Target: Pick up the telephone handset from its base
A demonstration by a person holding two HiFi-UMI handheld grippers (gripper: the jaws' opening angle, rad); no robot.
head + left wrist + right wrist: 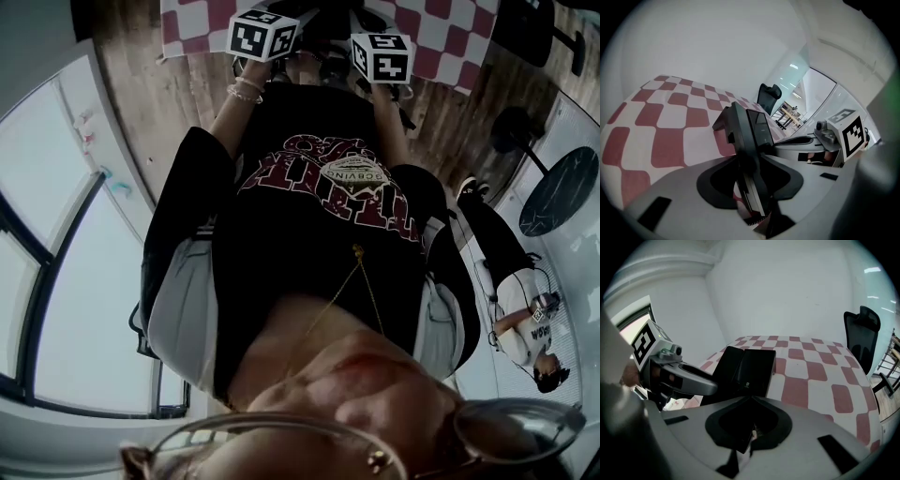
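A black desk telephone (757,369) stands on the red-and-white checked tablecloth (811,376), its handset (729,364) resting along its left side. In the left gripper view the phone (759,133) rises straight ahead. Its near dark edge runs down between my left gripper's (752,206) fingers, with a sliver of cloth showing beside it, so the jaws stand open around it. My right gripper (745,439) has the phone's near corner in its narrow gap, jaws closed on it. In the head view only the two marker cubes (262,33) (382,56) show, over the cloth (431,37).
A black office chair (862,333) stands past the table's far end; it also appears in the left gripper view (768,96). White walls surround the table. The head view is mostly filled by the person's own dark shirt (319,234); another person (525,328) crouches on the floor.
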